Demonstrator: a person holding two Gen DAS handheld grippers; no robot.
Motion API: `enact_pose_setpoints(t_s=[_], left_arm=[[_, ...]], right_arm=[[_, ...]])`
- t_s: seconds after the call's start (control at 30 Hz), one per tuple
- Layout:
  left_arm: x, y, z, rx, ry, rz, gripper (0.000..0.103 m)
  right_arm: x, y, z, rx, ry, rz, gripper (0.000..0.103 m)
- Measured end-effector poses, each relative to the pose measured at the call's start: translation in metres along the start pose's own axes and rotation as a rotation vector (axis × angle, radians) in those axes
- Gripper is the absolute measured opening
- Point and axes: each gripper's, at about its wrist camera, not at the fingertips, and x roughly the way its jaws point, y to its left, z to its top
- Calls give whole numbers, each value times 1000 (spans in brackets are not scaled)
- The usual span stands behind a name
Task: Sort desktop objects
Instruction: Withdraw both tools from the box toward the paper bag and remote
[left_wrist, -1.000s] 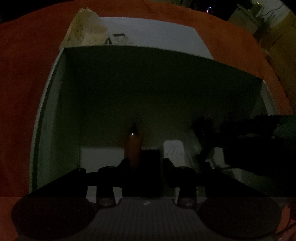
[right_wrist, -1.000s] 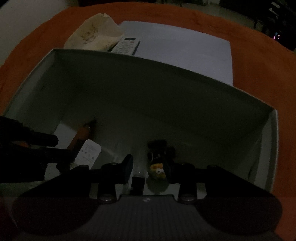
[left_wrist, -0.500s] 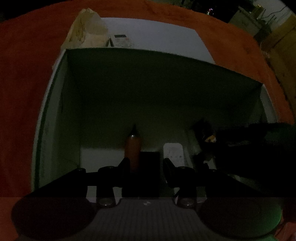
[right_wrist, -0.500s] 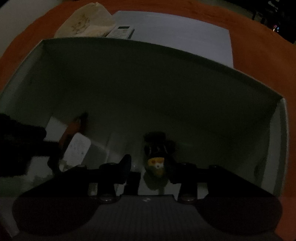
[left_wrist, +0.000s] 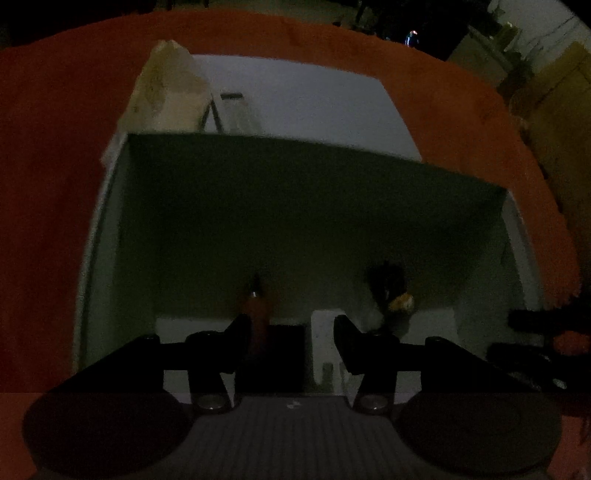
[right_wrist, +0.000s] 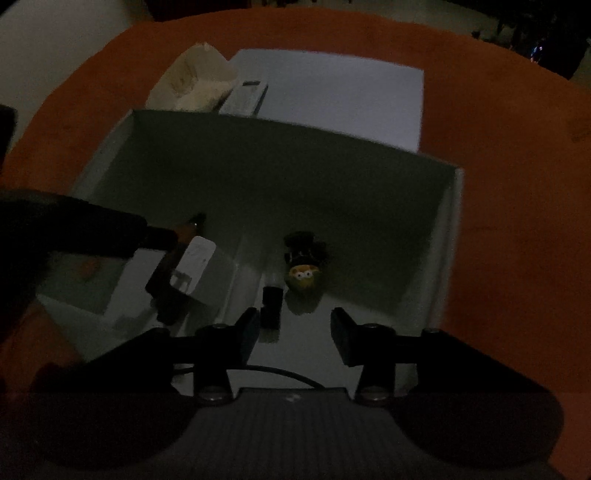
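Really dim lighting, so lots hard to make out. Deep white cardboard box on the orange cloth-covered surface, its far wall all in shadow. Inside: small round yellow-green toy figure with googly eyes and a dark hat near the middle of the floor, short black block just at its 8 o'clock, white rectangular charger-like thing further toward 9 o'clock, orange pen-like object partly hidden behind the left tongs. Exact identity of the black block impossible to tell.

Left tongs opening, nothing between them. Right tongs also opening, empty, above the toy.

Beyond the box at 12 o'clock: flat white sheet or lid, crumpled beige paper bag, white remote control lying beside it.
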Motion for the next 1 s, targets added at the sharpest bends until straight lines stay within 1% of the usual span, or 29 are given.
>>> enact_pose_setpoints(t_s=[0.17, 0.27, 0.4, 0.47, 0.53, 0.6, 0.67, 0.73, 0.83, 0.9, 1.0], left_arm=[[-20, 19, 15, -10, -40, 11, 45], [-27, 29, 22, -33, -53, 18, 45], [-31, 15, 23, -14, -63, 10, 45], [-29, 5, 26, -2, -62, 0, 45], [-35, 7, 32, 4, -65, -6, 45], [-12, -14, 30, 8, -67, -7, 45], [-4, -17, 32, 2, -69, -4, 45], [-3, -15, 34, -7, -75, -2, 45], [-12, -7, 32, -19, -83, 2, 45], [2, -26, 35, -36, -88, 11, 45], [16, -41, 49, -40, -98, 21, 45]], right_arm=[[-53, -14, -17, 27, 4, 5, 49], [-81, -23, -29, 64, -9, -17, 50], [-103, -24, -40, 77, -23, -33, 51], [-102, -24, -41, 79, -47, -30, 53], [-94, -25, -38, 93, -63, -7, 53], [-85, -28, -30, 131, -75, 26, 53], [-78, -32, -18, 176, -89, 69, 53], [-72, -39, -7, 210, -90, 86, 53], [-66, -46, 9, 215, -121, 78, 53], [-62, -51, 19, 209, -146, 79, 53], [-55, -60, 31, 221, -159, 73, 53]])
